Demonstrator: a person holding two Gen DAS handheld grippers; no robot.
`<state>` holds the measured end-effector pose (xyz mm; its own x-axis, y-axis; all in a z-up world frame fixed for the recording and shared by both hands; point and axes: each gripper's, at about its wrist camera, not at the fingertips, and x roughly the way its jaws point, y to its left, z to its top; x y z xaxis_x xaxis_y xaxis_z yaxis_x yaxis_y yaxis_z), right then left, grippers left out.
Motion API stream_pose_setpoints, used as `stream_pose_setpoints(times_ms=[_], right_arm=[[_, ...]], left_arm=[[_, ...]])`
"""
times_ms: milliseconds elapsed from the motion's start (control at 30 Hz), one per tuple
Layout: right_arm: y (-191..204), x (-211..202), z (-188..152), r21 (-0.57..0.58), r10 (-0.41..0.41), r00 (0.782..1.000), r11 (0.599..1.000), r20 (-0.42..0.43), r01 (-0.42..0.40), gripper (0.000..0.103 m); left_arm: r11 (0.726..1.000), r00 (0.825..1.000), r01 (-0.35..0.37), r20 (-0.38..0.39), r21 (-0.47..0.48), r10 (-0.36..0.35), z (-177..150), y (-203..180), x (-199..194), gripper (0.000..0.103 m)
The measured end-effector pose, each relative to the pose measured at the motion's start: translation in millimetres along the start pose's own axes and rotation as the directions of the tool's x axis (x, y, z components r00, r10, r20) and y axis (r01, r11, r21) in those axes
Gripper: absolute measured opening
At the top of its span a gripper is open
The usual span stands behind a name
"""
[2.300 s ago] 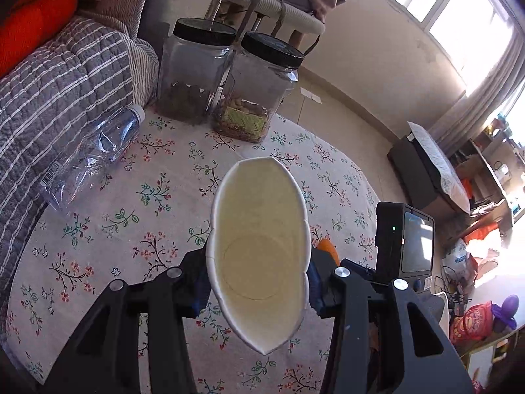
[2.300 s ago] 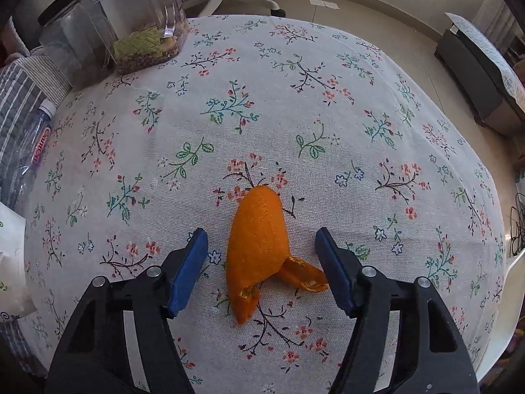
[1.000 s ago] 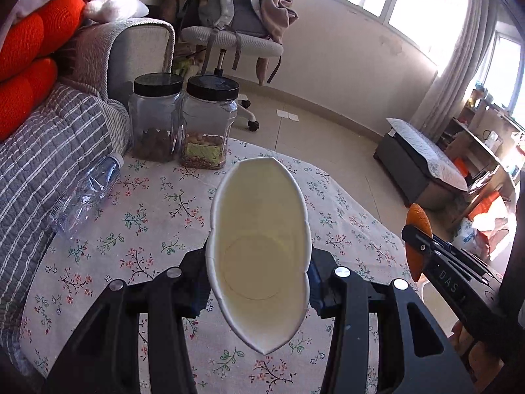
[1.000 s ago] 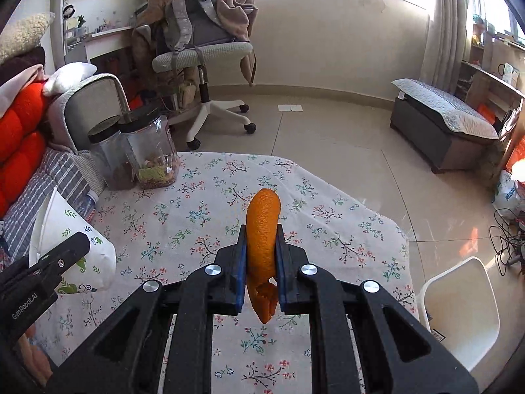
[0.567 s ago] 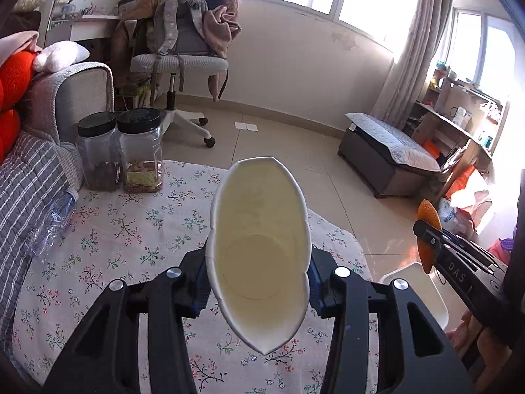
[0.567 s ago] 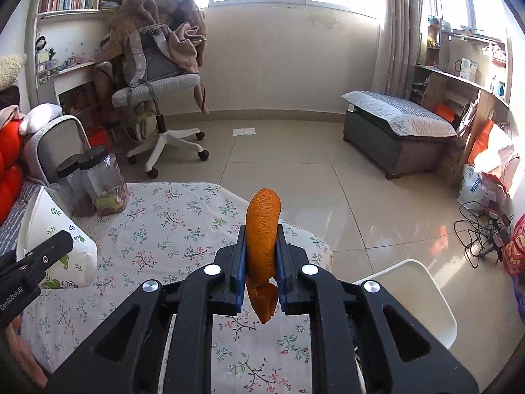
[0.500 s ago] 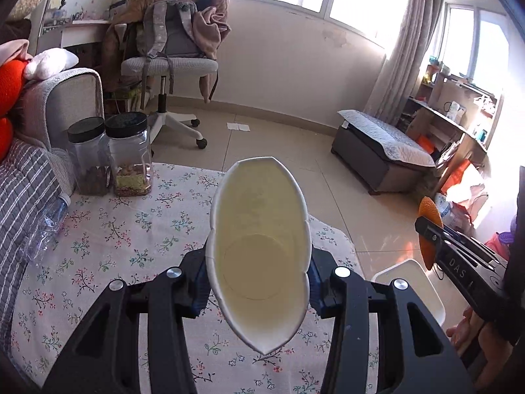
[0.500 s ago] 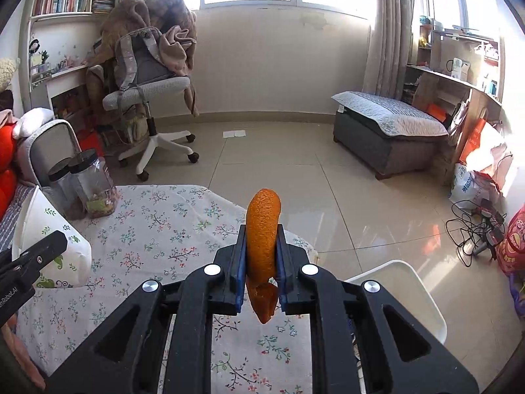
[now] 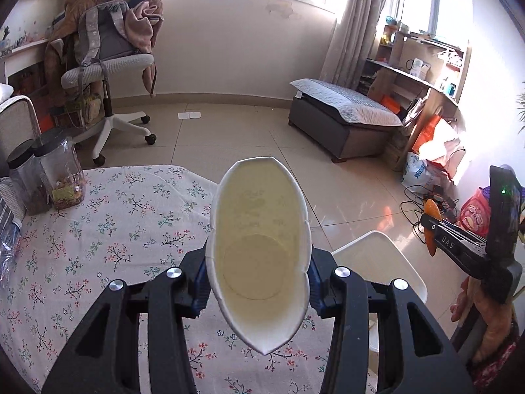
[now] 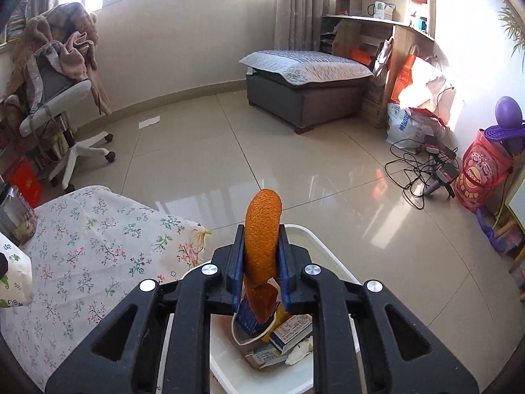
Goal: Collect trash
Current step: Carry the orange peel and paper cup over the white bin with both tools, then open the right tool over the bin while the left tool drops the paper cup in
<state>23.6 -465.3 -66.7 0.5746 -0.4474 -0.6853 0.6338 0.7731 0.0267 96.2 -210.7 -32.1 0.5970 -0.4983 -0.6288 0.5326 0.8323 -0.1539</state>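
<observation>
Loosening its jaws, the right tool (image 10: pixel 261 274) has a strip of orange peel (image 10: pixel 262 243) standing between its blue pads, directly above the white bin (image 10: pixel 331 259) on the floor beside the tabletop (image 10: pixel 82 246); the pads look as though they just touch the peel, so I judge the drop to be under way rather than finished. The left tool (image 9: pixel 259 272) is clenched on a squashed paper cup (image 9: pixel 259 246), its mouth pinched into a long oval, held over the tabletop's edge with the bin just beyond to the right.

As for progress, the bin already holds small cartons (image 10: pixel 290 326) and crumpled paper, so several pieces are collected. The peel and the cup are the two items in hand, neither yet inside. A plastic bottle (image 9: pixel 8 243) lies at the far left edge of the cloth and may be next, though that is a guess.

The right wrist view alone shows the bin's contents and the peel's position over them. The left wrist view alone shows the cup's empty inside, the two lidded jars (image 9: pixel 59 170), the bottle, and the right tool from the side with the hand (image 9: pixel 482 312) that carries it.
</observation>
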Motion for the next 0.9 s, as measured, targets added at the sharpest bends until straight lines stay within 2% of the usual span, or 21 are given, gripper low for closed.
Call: stream_pose_setpoints(times_ms=[133,300,433,533,633,733,900], right_arm=[[-20.8,8.9,-1.7,0.054,-0.044,0.999,0.998,-0.007,0.044,0.035],[-48.3,8.8,-1.2,0.116,-0.082,0.997,0.99,0.001,0.082,0.045],[-69.1,6.1,-1.2,0.17,-0.122,0.993,0.978,0.007,0.119,0.057],[-88.8,1.7,-1.6,0.22,-0.165,0.986,0.963,0.02,0.157,0.07],[-106.5,-1.7,-4.2,0.265,-0.205,0.979,0.945,0.022,0.192,0.073],[-121.5,-2.1,-7.6,0.297,-0.235,0.972,0.929,0.011,0.222,0.081],[-137.3,-3.0,-12.1,0.33,-0.275,0.962,0.908,0.003,0.258,0.085]], left_arm=[[0.999,0.999,0.031,-0.022,0.036,-0.03,1.7,-26.6,18.2,0.046],[0.995,0.996,0.074,-0.058,0.062,-0.071,1.8,-54.7,39.7,0.046],[0.991,0.991,0.11,-0.084,0.079,-0.103,2.8,-76.7,54.3,0.046],[0.987,0.987,0.134,-0.102,0.092,-0.125,2.6,-91.2,63.0,0.046],[0.982,0.981,0.159,-0.125,0.097,-0.147,2.8,-107.1,72.5,0.047],[0.978,0.973,0.189,-0.154,0.093,-0.173,3.4,-122.6,83.2,0.047],[0.966,0.957,0.241,-0.189,0.096,-0.22,5.2,-150.7,97.6,0.047]])
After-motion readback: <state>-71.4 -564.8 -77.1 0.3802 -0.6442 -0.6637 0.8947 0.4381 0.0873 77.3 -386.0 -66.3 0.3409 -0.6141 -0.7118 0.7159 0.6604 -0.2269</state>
